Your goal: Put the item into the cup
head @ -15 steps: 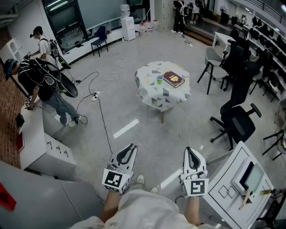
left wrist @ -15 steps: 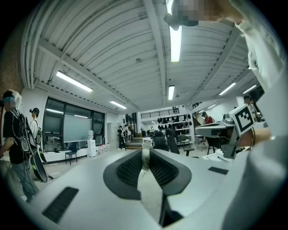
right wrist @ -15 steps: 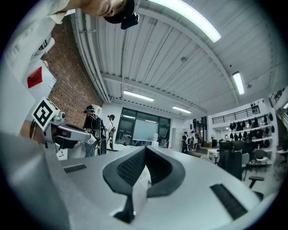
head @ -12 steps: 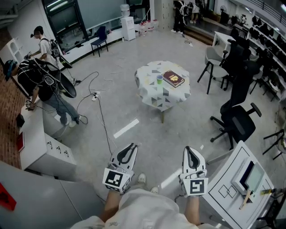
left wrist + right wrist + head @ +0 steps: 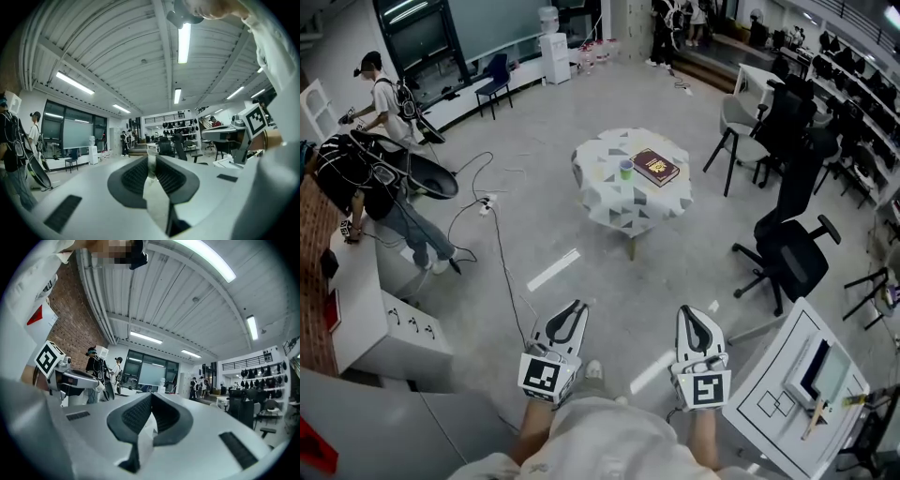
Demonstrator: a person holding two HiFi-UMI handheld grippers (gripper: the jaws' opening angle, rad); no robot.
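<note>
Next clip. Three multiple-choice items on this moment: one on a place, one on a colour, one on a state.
1. Where does the cup stand? A on a windowsill; B on the round table beside the book; C in a drawer.
2. What colour is the cup? A red; B white; C green.
3. How does the book lie? A closed and flat; B open; C on edge.
B: it stands on the round table next to the book. C: it shows green. A: the cover faces up, shut.

My left gripper (image 5: pixel 577 307) and right gripper (image 5: pixel 688 312) were white shells with black ribbed pads (image 5: pixel 136 176). Each carried a cube (image 5: pixel 543 377) with black-and-white square markers. At six o'clock was my pale clothing (image 5: pixel 600 437).
</note>
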